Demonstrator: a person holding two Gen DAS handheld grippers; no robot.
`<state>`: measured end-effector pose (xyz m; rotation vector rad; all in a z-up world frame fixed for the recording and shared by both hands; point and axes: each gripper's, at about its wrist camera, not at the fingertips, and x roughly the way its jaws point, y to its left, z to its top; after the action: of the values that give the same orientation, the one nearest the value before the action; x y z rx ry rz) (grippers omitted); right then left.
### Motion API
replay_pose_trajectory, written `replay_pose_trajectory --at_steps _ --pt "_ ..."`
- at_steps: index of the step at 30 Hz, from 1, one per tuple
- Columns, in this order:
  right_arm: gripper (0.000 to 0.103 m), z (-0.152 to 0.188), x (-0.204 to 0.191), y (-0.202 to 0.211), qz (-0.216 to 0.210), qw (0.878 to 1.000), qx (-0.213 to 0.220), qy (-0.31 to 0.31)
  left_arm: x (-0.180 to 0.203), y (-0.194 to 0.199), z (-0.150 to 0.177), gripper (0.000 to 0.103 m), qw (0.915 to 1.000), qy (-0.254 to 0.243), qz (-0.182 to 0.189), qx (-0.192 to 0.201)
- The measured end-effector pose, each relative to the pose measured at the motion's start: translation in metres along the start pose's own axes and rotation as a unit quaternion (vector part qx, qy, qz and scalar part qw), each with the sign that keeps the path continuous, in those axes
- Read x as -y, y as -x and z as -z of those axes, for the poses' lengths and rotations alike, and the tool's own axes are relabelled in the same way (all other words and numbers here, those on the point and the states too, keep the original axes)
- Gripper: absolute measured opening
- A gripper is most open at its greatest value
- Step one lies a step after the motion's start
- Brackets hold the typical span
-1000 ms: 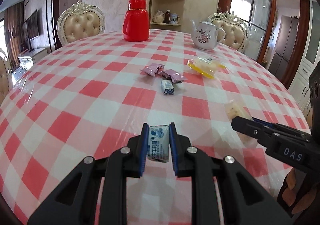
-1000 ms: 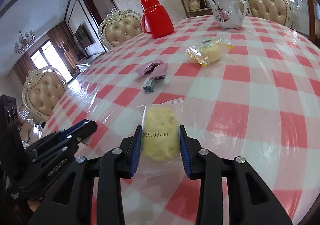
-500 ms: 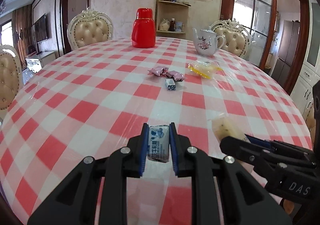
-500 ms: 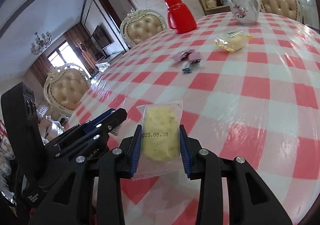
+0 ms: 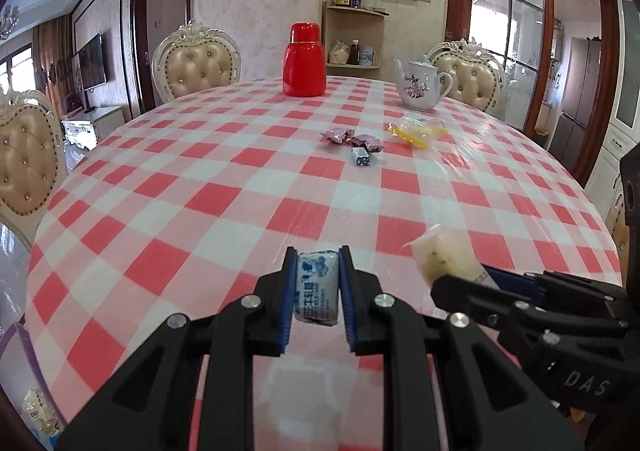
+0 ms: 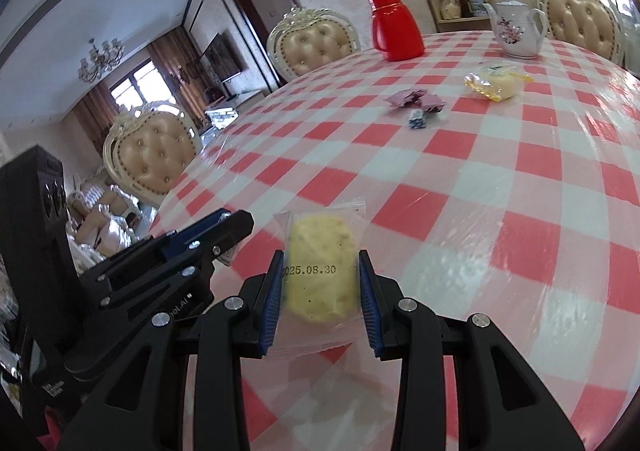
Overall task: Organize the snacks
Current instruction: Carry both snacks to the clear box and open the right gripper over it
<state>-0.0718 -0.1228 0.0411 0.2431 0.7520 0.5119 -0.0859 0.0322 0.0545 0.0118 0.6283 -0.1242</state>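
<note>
My left gripper (image 5: 318,271) is shut on a small blue-and-white wrapped candy (image 5: 316,287), held above the near edge of the checked table. My right gripper (image 6: 320,275) is shut on a clear packet with a yellow cake (image 6: 322,271), date-stamped. In the left wrist view the right gripper (image 5: 452,279) and its cake packet (image 5: 440,257) show at the right; in the right wrist view the left gripper (image 6: 236,225) shows at the left. Far across the table lie two purple wrapped candies (image 5: 350,139), a blue-and-white candy (image 5: 361,159) and a yellow cake packet (image 5: 418,129).
A red thermos (image 5: 304,61) and a flowered white teapot (image 5: 420,85) stand at the table's far side. Padded chairs (image 5: 198,65) ring the red-and-white checked tablecloth (image 5: 200,171). A purple-edged bag with a packet (image 5: 34,403) sits low at the left, off the table.
Both grippers have drawn back toward the near edge of the table with their snacks still held; the loose snacks, thermos and teapot look farther away.
</note>
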Motion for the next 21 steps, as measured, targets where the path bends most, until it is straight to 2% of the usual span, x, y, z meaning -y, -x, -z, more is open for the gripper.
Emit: replay_pose_trajectory --at_steps 9,13,21 --pt "0.035 0.016 -0.019 0.003 -0.009 1.0 -0.013 0.014 -0.021 0.037 0.022 0.02 0.9999 -0.003 -0.013 -0.002" --pt "0.035 0.03 -0.047 0.0 -0.029 0.998 -0.032 0.045 -0.041 0.063 0.032 0.02 0.9999 0.01 -0.008 0.002" --pt "0.035 0.055 -0.112 -0.01 -0.069 0.989 -0.062 0.118 -0.104 0.11 0.054 0.02 0.9967 0.04 -0.068 0.018"
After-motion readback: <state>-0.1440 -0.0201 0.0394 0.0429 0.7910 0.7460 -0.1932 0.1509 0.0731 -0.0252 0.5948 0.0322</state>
